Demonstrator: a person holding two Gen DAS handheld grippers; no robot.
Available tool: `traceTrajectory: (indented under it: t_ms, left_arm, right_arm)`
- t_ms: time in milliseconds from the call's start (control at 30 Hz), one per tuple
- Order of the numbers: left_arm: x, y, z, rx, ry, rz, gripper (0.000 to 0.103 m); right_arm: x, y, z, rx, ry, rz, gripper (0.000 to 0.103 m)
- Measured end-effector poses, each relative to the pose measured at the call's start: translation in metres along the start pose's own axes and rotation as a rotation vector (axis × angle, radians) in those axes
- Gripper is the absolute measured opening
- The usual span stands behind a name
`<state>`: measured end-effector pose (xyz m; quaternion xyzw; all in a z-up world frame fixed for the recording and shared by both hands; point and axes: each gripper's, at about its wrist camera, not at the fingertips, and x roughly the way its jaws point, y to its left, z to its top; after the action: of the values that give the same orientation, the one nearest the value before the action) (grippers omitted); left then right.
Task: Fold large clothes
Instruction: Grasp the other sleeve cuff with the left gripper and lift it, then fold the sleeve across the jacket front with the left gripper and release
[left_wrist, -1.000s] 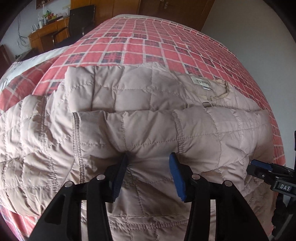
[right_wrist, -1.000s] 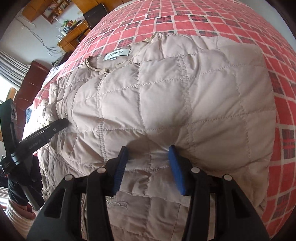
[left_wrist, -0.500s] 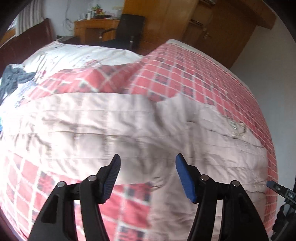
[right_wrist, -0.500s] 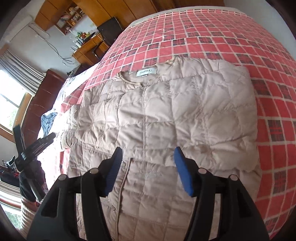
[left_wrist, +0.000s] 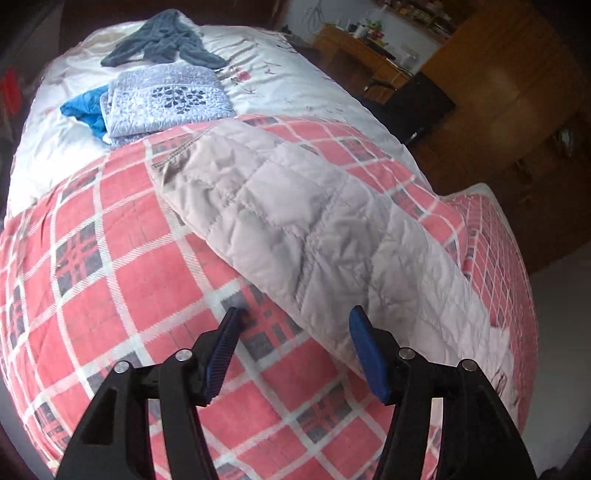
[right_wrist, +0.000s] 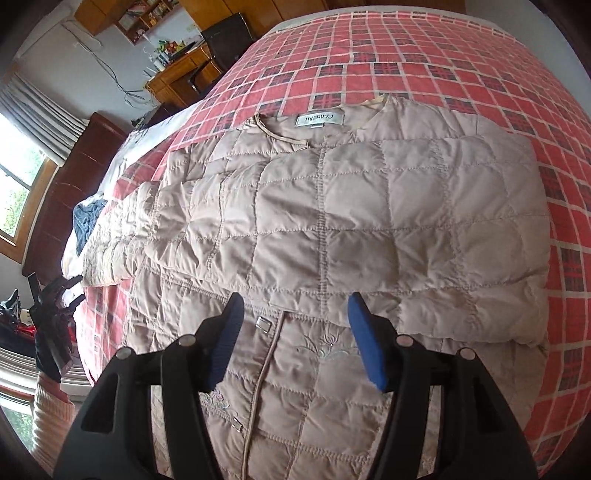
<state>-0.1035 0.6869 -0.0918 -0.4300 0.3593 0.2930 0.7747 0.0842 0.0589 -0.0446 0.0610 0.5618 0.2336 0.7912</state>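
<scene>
Two grippers are over the bed, and neither has hold of anything. The left gripper hangs with its blue pads spread wide above the red checked bedspread, right at the near edge of a long quilted sleeve that runs away from it toward the head of the bed. The sleeve lies flat and stretched out, apart from the pads — one pad over bare bedspread, the other just over the sleeve's edge.

From the right wrist view, the beige quilted jacket is spread face up across the bedspread, collar and white label at the far end. Its other sleeve is folded across the chest, lying flat over the front. The right gripper is held above the jacket's front, near the zip and a small metal snap, its fingers wide apart and clear of the cloth.

Up by the pillows, on the white sheet, sit a folded pale blue quilted piece, a bright blue garment tucked beside it, and a dark grey-blue one lying loose. A wooden desk stands past the bed's far side — cluttered on top.
</scene>
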Motion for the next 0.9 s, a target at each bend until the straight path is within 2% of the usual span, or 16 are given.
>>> traceTrajectory:
  t_ms: [133, 200, 267, 300, 367, 467, 567, 700, 900]
  left_arm:
    - [0.003, 0.006, 0.012, -0.047, -0.04, -0.031, 0.057]
    - [0.005, 0.006, 0.016, -0.061, -0.05, -0.022, 0.049]
    - [0.009, 0.012, 0.021, -0.077, -0.056, -0.012, 0.033]
    - [0.009, 0.013, 0.022, -0.084, -0.061, -0.007, 0.031]
    - [0.009, 0.017, 0.025, -0.098, -0.072, -0.02, 0.015]
    - [0.002, 0.013, 0.026, -0.093, -0.105, -0.034, 0.006]
    - [-0.017, -0.006, 0.022, -0.027, -0.176, -0.048, 0.004]
    - [-0.05, -0.048, 0.015, 0.082, -0.255, -0.119, 0.004]
    - [-0.084, -0.133, -0.018, 0.306, -0.305, -0.224, 0.004]
  right_arm:
    - [0.002, 0.002, -0.002, -0.016, 0.004, -0.03, 0.058]
    - [0.002, 0.0, -0.002, -0.017, 0.004, -0.042, 0.058]
    - [0.002, -0.003, -0.002, -0.007, 0.004, -0.047, 0.058]
    - [0.002, -0.005, -0.002, -0.004, 0.005, -0.048, 0.058]
    - [0.002, -0.008, -0.003, -0.001, 0.006, -0.052, 0.058]
    - [0.002, -0.01, -0.004, -0.005, 0.009, -0.063, 0.058]
    - [0.001, -0.013, -0.007, -0.001, 0.007, -0.066, 0.058]
    - [-0.003, -0.017, -0.007, 0.001, -0.004, -0.074, 0.058]
    - [-0.011, -0.026, -0.008, 0.023, -0.02, -0.07, 0.058]
